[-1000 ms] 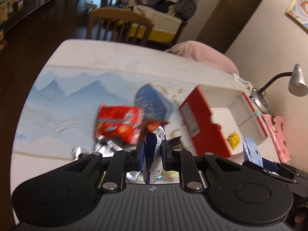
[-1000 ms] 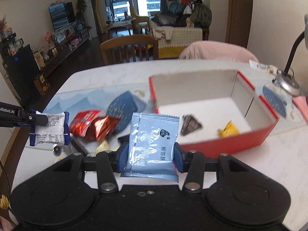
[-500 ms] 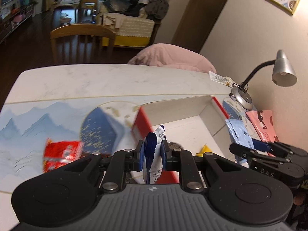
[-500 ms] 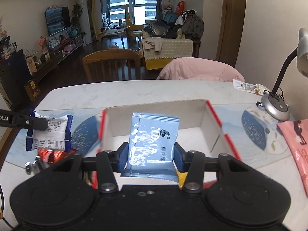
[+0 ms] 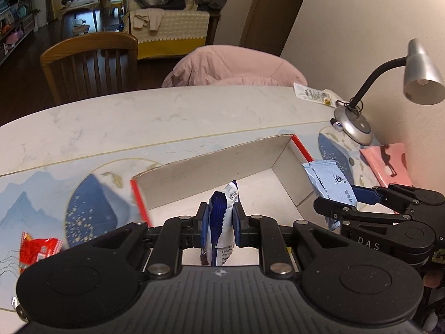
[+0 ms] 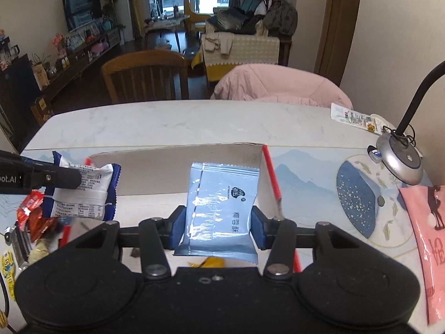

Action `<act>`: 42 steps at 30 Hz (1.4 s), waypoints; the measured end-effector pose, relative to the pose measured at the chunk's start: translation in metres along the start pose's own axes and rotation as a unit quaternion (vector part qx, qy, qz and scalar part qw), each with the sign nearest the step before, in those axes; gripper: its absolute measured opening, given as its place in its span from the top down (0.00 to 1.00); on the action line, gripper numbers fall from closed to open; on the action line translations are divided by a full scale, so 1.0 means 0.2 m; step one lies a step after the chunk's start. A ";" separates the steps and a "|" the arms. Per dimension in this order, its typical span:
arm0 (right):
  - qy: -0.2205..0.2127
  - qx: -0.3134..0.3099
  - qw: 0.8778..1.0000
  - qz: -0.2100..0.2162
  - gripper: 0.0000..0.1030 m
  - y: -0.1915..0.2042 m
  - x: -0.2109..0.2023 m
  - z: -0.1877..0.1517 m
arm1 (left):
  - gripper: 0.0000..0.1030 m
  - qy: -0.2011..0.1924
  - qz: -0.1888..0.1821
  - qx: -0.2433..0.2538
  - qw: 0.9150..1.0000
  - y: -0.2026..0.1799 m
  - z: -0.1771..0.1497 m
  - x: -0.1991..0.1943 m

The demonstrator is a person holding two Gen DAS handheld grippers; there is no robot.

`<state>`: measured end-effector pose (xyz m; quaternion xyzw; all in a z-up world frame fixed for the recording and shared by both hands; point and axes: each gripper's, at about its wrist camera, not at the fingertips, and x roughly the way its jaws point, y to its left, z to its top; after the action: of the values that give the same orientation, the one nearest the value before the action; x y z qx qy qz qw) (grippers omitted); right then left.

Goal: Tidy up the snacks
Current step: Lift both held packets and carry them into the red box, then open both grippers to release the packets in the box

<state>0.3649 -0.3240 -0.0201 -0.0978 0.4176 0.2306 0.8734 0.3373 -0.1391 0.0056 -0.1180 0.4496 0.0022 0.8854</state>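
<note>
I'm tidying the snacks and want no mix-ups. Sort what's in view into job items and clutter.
Job items:
- red box
- dark blue packet in the left claw
- light blue packet in the right claw
- red packets left of the box

Clutter:
- lamp
- pink bag
- chair
- pink coat

- The open red-and-white cardboard box [image 6: 178, 164] sits on the illustrated blue-and-white table mat [image 6: 306, 172].
- A blue-and-white snack packet [image 5: 222, 211] and, to its right, a pale blue foil sachet [image 6: 219, 208] hang over the box.
- Crumpled red wrappers [image 6: 33, 211] lie left of the box.
- A silver gooseneck desk lamp [image 6: 400, 158] stands at far right.
</note>
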 end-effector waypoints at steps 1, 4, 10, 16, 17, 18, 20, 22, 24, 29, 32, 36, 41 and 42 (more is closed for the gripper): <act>0.003 0.000 1.000 0.002 0.54 -0.02 0.02 0.02 | 0.83 0.002 0.002 0.000 1.000 -0.01 0.02 0.02; 0.010 -0.003 1.000 0.013 0.54 -0.07 0.07 0.06 | 0.83 0.003 0.006 0.004 1.000 -0.04 0.08 0.09; 0.062 -0.019 0.997 0.041 0.54 -0.10 0.25 0.04 | 0.83 0.032 0.029 0.018 0.999 -0.08 0.11 0.29; 0.105 -0.026 0.992 0.068 0.54 -0.06 0.38 0.00 | 0.83 0.075 0.040 0.035 0.996 -0.10 0.10 0.48; 0.110 -0.028 0.991 0.067 0.54 -0.04 0.40 -0.01 | 0.83 0.080 0.043 0.037 0.995 -0.10 0.10 0.50; 0.116 -0.031 0.990 0.068 0.54 -0.03 0.42 -0.02 | 0.83 0.088 0.044 0.039 0.994 -0.10 0.09 0.53; 0.128 -0.038 0.989 0.067 0.54 -0.02 0.45 -0.04 | 0.83 0.098 0.049 0.042 0.993 -0.10 0.09 0.57; 0.136 -0.047 0.988 0.062 0.54 -0.02 0.49 -0.05 | 0.83 0.108 0.048 0.044 0.992 -0.10 0.08 0.60; 0.144 -0.050 0.987 0.060 0.54 -0.02 0.51 -0.06 | 0.83 0.114 0.053 0.046 0.991 -0.10 0.07 0.63; 0.155 -0.049 0.985 0.050 0.54 -0.02 0.55 -0.08 | 0.83 0.125 0.054 0.046 0.990 -0.09 0.05 0.66; 0.162 -0.042 0.985 0.047 0.54 -0.02 0.55 -0.09 | 0.83 0.136 0.054 0.040 0.989 -0.06 0.04 0.67; 0.163 -0.032 0.985 0.045 0.53 -0.03 0.56 -0.08 | 0.83 0.142 0.052 0.032 0.988 -0.03 0.01 0.66; 0.152 -0.024 0.987 0.046 0.48 -0.03 0.50 -0.06 | 0.83 0.129 0.042 0.027 0.990 0.00 0.00 0.58; 0.148 -0.023 0.988 0.047 0.46 -0.03 0.48 -0.06 | 0.83 0.125 0.039 0.027 0.991 0.00 0.00 0.56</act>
<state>0.4111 -0.3022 -0.1020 -0.1317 0.5405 0.2638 0.7880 0.4045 -0.1511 -0.0833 -0.0757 0.5606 0.0101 0.8246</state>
